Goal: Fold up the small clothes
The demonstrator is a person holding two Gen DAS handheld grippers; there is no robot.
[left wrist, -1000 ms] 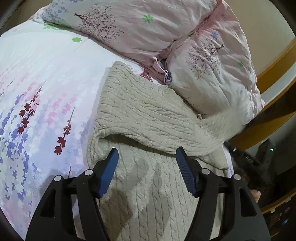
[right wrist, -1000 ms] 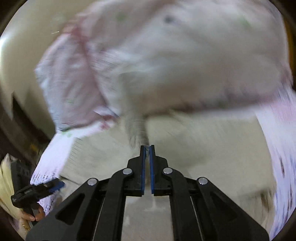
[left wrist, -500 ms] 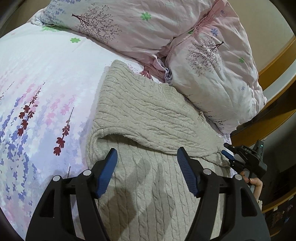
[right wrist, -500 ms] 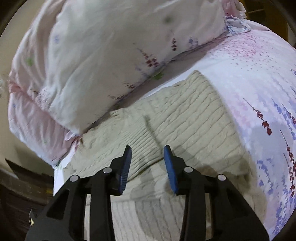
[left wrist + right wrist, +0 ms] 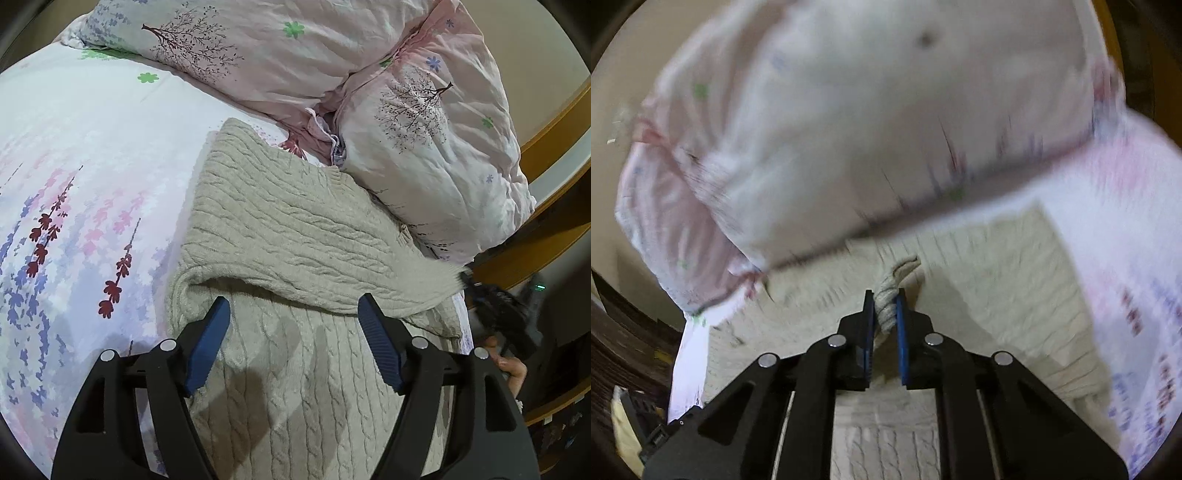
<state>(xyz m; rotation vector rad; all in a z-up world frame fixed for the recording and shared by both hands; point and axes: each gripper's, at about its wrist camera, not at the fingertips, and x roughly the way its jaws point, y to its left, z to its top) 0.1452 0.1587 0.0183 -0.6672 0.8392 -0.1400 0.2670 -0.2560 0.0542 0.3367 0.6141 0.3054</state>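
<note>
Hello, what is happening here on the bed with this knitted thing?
A person is folding a beige cable-knit sweater on a floral bed sheet, with a claw in each hand. The right claw is shut on a bunched bit of the knit. The left claw hangs just above the sweater with its jaws opening and nothing between them. One part is already folded across the body. Two pillows lie behind.

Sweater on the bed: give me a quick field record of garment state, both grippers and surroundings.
garment: beige cable-knit sweater, partly folded over itself
surface: floral bedsheet
left gripper: jaws opening, nothing between them, above the sweater's lower part
right gripper: shut on a bunched bit of the sweater's knit
nearby: two pink pillows at the sweater's far edge
image quality: right wrist view motion-blurred
</note>
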